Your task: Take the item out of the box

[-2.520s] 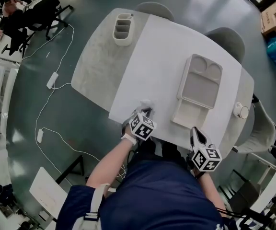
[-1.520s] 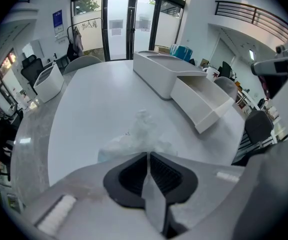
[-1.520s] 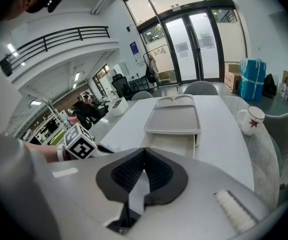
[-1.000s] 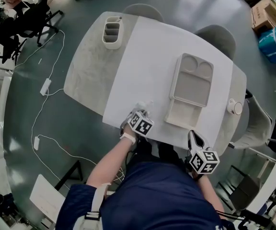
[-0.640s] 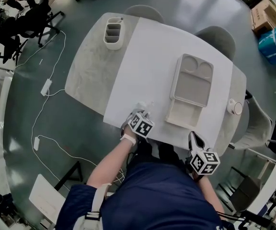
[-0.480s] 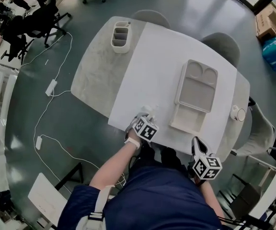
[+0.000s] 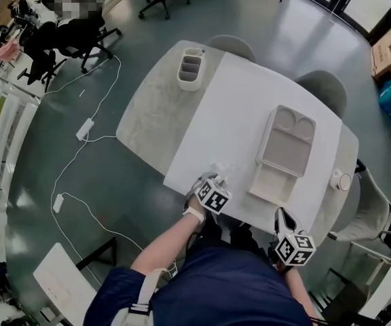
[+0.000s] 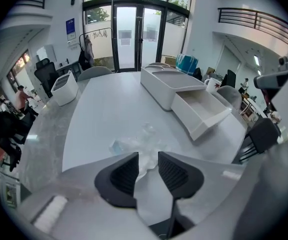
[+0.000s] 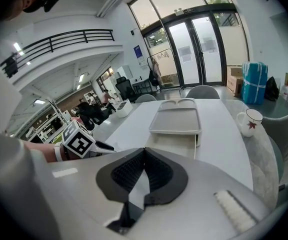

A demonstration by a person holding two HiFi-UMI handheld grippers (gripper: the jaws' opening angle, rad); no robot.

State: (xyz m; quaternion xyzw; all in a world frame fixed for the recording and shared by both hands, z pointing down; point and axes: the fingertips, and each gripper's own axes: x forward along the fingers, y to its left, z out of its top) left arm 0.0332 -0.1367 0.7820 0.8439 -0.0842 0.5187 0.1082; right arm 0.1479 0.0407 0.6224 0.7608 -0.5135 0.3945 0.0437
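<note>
A crumpled clear plastic packet (image 8: 133,145) lies on the white table, just beyond my left gripper (image 8: 148,160). Its jaws have just been opening and now stand apart, their pads off the packet. From the head view the left gripper (image 7: 216,179) hangs over the packet (image 7: 222,169) near the table's front edge. The white box (image 7: 288,138) stands to the right with its drawer (image 7: 271,180) pulled out and nothing showing in it. My right gripper (image 9: 144,155) is shut with nothing in it, held off the table's near edge (image 7: 281,217).
A white mug (image 7: 341,179) stands at the table's right edge, also seen in the right gripper view (image 9: 247,120). A divided white holder (image 7: 191,68) sits at the far left corner. Two grey chairs stand behind the table. Cables run over the floor at left.
The head view has shifted, so the table now sits further right and lower in the picture. Both grippers keep their places at the near edge, and the packet stays by the left one.
</note>
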